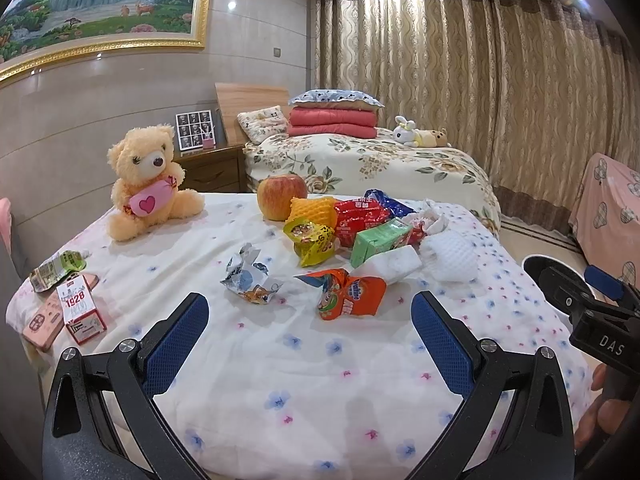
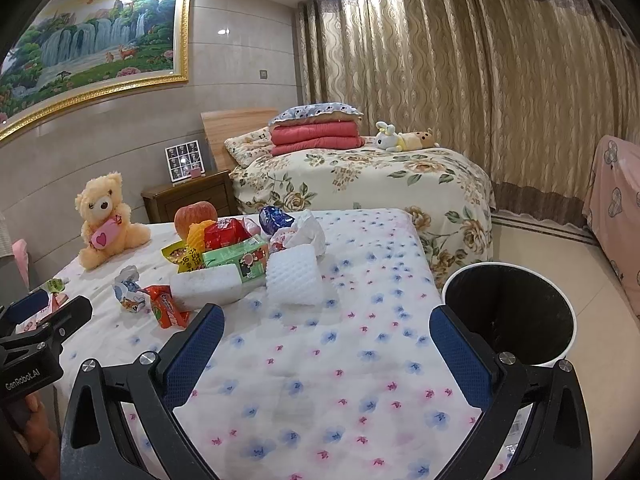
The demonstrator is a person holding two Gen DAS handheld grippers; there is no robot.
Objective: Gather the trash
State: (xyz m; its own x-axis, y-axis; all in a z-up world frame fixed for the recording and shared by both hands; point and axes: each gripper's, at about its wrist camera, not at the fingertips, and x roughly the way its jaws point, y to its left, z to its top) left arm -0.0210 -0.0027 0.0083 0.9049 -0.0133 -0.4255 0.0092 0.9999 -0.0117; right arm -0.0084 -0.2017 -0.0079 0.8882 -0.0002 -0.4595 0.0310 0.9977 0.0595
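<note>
My left gripper point(image 1: 310, 322) hangs with its jaws wide and nothing between them, over the flowered sheet point(image 1: 280, 380) at the near edge of the bed. My right gripper point(image 2: 326, 338) is just as wide and empty, also over the near sheet, with the bin point(image 2: 510, 312) on the floor just right of the bed.

The trash lies in a heap past both grippers, toward the far middle of the bed. Nearest my left gripper is an orange wrapper point(image 1: 352, 294), with a crumpled blue-and-white wrapper point(image 1: 250, 276) to its left. Behind them sit a white block point(image 1: 394, 264), a green carton point(image 1: 378, 240), a yellow wrapper point(image 1: 312, 240), a red packet point(image 1: 360, 216) and white foam netting point(image 1: 452, 258).

An apple point(image 1: 280, 196) stands at the far side of the heap. A teddy bear point(image 1: 150, 184) sits far left.
</note>
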